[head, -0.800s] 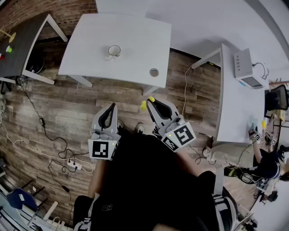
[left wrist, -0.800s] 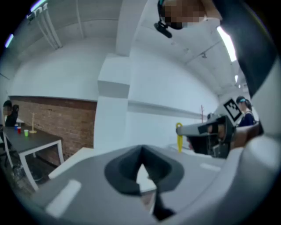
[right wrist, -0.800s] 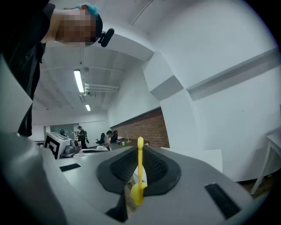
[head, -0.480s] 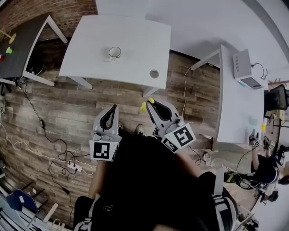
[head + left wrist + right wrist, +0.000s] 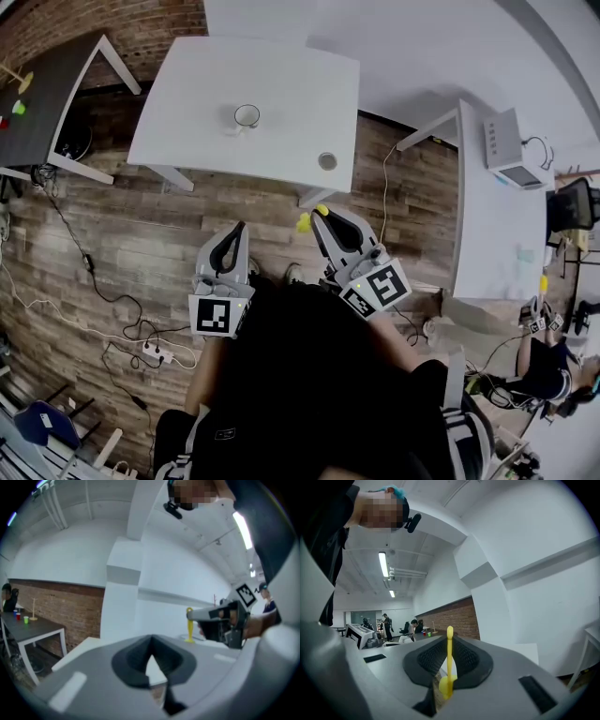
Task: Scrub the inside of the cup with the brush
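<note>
Close to body: left gripper (image 5: 233,232) level, jaws pressed together, nothing between them. Right gripper (image 5: 322,216) beside it, jaws pinching slim yellow plastic brush (image 5: 449,667), handle upright. Below: brown wood-plank floor (image 5: 122,225). Farther: white rectangular table (image 5: 291,75); white ceramic cup (image 5: 247,116) upright on it, well apart from both grippers. Small grey round disc (image 5: 326,161) at table's near right corner.

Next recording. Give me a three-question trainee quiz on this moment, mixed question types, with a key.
1. True or false: the cup stands on the white table.
2. The right gripper holds: A the cup; B a yellow brush; C nothing.
3. Fill in: the left gripper is ____, with nothing in it.
Key: 1 true; 2 B; 3 shut.
</note>
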Demonstrator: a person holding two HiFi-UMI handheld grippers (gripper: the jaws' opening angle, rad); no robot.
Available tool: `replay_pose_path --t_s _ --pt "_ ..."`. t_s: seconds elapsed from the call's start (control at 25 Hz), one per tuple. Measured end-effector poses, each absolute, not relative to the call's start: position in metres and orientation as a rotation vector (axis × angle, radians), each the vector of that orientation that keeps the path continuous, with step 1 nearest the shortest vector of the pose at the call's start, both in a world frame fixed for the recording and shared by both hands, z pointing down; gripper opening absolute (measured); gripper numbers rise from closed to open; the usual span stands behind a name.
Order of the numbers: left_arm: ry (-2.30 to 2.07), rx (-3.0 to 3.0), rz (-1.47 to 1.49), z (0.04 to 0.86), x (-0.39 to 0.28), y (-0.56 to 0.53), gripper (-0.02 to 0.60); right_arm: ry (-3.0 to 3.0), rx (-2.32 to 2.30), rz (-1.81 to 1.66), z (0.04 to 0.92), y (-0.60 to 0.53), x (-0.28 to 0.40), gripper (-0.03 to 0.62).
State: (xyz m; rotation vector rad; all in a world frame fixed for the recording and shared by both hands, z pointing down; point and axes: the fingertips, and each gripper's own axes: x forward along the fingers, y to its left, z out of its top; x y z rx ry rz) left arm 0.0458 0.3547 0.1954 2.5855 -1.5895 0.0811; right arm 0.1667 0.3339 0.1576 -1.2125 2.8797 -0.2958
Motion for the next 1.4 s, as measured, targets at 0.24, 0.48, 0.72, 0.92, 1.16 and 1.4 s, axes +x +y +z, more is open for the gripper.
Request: replay_pose_path --t_s 0.24,0.48,0.72,0.92,1.16,1.4 --pt "-1.558 2.6 0.067 0.202 0.023 0.35 0.002 2.865 -1.262 -0.283 0.161 0.328 0.145 0.029" --pt "-1.545 2.619 0.069 0.208 0.008 0.344 0.002 2.85 -1.284 -0.288 0.165 0.324 0.127 0.029" --pt "-1.559 2.584 0.092 0.218 0.008 0.324 0.002 2.862 -1.255 -0.301 0.172 0.301 0.124 0.029" --pt "-1.582 2.57 0.123 0.221 0.011 0.293 0.002 2.855 -1.229 -0.304 0.173 0.263 0.127 0.029" --pt "-1.604 2.55 0.157 0.226 0.016 0.237 0.002 2.866 -1.192 -0.299 0.174 0.208 0.13 0.029" --pt "-1.634 2.514 0.249 0.239 0.022 0.192 0.002 2.899 -1.134 -0.336 0.182 0.16 0.134 0.029"
